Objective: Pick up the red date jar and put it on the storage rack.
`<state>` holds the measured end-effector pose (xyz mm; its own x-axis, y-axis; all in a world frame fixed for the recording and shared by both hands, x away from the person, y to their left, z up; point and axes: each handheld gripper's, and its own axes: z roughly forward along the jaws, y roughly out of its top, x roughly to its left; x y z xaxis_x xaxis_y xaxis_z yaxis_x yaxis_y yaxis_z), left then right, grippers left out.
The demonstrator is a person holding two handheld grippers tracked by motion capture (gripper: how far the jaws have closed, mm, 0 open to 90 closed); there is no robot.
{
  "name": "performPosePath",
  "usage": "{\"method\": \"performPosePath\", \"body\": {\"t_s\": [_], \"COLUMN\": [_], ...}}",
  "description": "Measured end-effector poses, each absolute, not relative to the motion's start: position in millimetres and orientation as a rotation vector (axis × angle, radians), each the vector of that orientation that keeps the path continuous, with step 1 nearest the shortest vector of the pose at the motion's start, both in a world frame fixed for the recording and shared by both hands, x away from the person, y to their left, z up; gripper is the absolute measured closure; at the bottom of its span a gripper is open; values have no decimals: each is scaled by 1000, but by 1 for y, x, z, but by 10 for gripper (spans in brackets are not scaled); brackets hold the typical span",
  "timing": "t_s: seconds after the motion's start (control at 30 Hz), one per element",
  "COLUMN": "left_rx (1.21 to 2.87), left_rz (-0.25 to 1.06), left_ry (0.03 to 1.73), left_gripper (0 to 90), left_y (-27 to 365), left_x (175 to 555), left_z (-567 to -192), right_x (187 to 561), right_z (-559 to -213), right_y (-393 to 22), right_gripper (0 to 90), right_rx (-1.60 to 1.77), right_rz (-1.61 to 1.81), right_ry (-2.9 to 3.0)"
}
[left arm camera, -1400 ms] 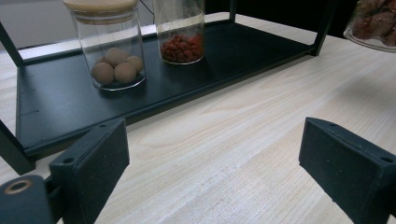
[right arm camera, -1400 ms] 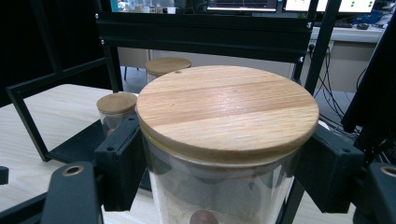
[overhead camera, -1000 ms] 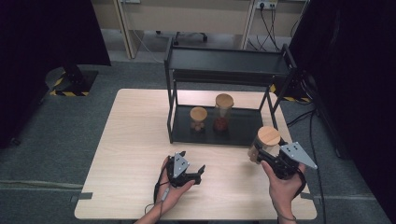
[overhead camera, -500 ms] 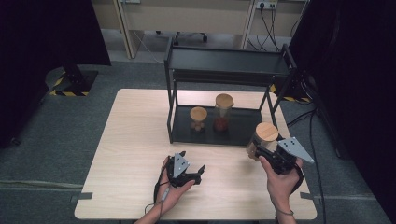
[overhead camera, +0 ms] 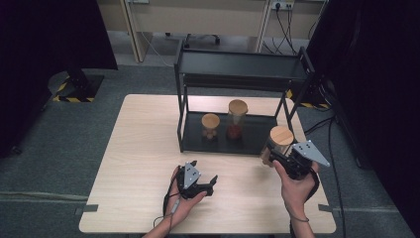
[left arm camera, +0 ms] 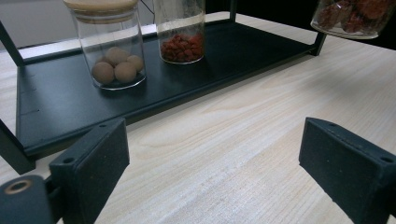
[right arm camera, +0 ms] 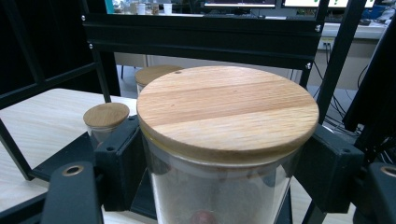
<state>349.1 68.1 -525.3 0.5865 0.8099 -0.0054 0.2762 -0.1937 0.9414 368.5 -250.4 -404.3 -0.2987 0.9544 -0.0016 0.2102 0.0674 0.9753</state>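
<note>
The right gripper (overhead camera: 275,157) pinches a lidded jar (overhead camera: 279,141) at lower right, beside the rack (overhead camera: 237,69); the left gripper (overhead camera: 208,184), lower centre, gapes empty.

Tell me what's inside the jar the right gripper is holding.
Through the glass of the held jar, the left gripper view shows dark red, dried-looking pieces at its bottom. The wooden lid covers the top, so how full it is stays hidden.

A clear jar (right arm camera: 224,186) with a pale wooden lid (right arm camera: 227,107); black shelf (overhead camera: 237,134), light wood-grain table (overhead camera: 143,148).
</note>
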Motion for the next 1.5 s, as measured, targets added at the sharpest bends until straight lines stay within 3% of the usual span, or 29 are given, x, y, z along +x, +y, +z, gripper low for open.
{"method": "performPosePath", "body": {"t_s": [1.5], "left_rx": [1751], "left_rz": [624], "left_ry": [898], "left_gripper": [81], "left_y": [68], "left_x": [349], "left_z": [-525], "right_x": [409], "right_z": [-395], "right_y": [-243], "right_gripper": [255], "right_rx": [1226], "right_rz": [1284], "right_ry": [1589]}}
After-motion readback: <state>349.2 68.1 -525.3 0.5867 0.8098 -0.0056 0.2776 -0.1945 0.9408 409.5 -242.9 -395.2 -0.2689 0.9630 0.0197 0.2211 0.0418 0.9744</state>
